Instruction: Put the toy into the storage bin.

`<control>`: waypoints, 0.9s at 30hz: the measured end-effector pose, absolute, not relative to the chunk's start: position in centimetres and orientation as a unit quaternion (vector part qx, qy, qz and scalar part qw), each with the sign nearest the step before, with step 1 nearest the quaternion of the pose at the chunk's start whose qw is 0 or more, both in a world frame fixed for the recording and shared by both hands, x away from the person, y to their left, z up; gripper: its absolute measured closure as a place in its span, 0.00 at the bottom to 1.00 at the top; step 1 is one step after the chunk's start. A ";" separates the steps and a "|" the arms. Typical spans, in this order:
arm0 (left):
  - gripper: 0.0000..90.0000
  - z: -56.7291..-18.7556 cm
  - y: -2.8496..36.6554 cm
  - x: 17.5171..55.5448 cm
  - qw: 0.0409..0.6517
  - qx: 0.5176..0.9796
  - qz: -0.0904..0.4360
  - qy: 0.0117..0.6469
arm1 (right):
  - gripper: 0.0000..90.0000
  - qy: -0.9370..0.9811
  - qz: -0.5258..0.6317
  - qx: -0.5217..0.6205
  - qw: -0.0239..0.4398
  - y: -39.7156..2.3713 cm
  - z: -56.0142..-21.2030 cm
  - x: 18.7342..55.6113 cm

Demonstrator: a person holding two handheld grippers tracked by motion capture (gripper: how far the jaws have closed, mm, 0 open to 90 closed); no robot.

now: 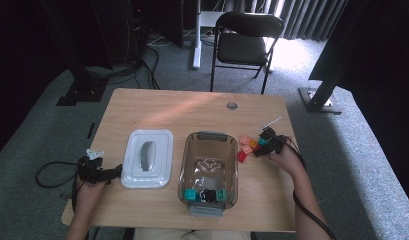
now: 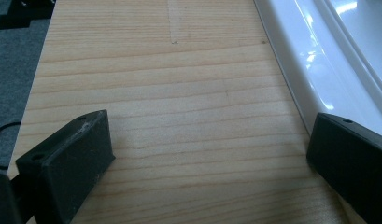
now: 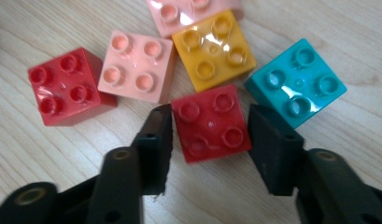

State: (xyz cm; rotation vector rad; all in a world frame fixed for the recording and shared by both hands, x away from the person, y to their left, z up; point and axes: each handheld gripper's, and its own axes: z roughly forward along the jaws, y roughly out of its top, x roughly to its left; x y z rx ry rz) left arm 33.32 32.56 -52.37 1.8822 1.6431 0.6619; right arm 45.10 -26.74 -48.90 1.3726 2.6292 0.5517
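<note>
Several bricks lie in a cluster on the wooden table [image 1: 142, 107], right of a clear brown bin [image 1: 184, 165]. My right gripper [image 3: 210, 126] [image 1: 262, 146] is down among them, its pads against both sides of a red brick [image 3: 209, 123] that rests on the wood. Around it lie a teal brick [image 3: 296, 81], an orange one [image 3: 212, 49], two pink ones [image 3: 135, 65] and a second red brick [image 3: 62, 86]. My left gripper [image 2: 212, 135] [image 1: 113, 173] rests open over bare wood, beside a white lid [image 2: 319, 46] [image 1: 147, 157].
The bin holds teal and black bricks [image 1: 207, 195] at its near end. The lid lies flat left of the bin. A cable hole [image 1: 232, 105] sits near the far edge. A black chair [image 1: 244, 40] stands beyond the table.
</note>
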 end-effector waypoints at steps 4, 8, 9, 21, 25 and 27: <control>0.01 -52.4 32.6 33.3 0.275 0.700 0.246 0.611 | 0.65 0.871 0.181 0.454 0.061 -26.7 -48.9 45.0; 0.01 -52.4 32.6 33.3 0.275 0.700 0.246 0.611 | 0.65 0.872 0.186 0.449 0.058 -26.8 -48.7 44.7; 0.01 -52.4 32.6 33.3 0.275 0.700 0.246 0.611 | 0.65 0.872 0.189 0.449 0.054 -26.8 -48.7 44.6; 0.01 -52.4 32.6 33.3 0.275 0.700 0.246 0.611 | 0.65 0.879 0.205 0.429 0.038 -27.4 -46.7 42.4; 0.01 -52.4 32.6 33.3 0.275 0.700 0.246 0.611 | 0.65 0.884 0.210 0.416 0.038 -27.4 -45.7 41.4; 0.01 -52.4 32.6 33.3 0.275 0.701 0.246 0.611 | 0.65 0.885 0.213 0.412 0.040 -27.3 -45.5 41.2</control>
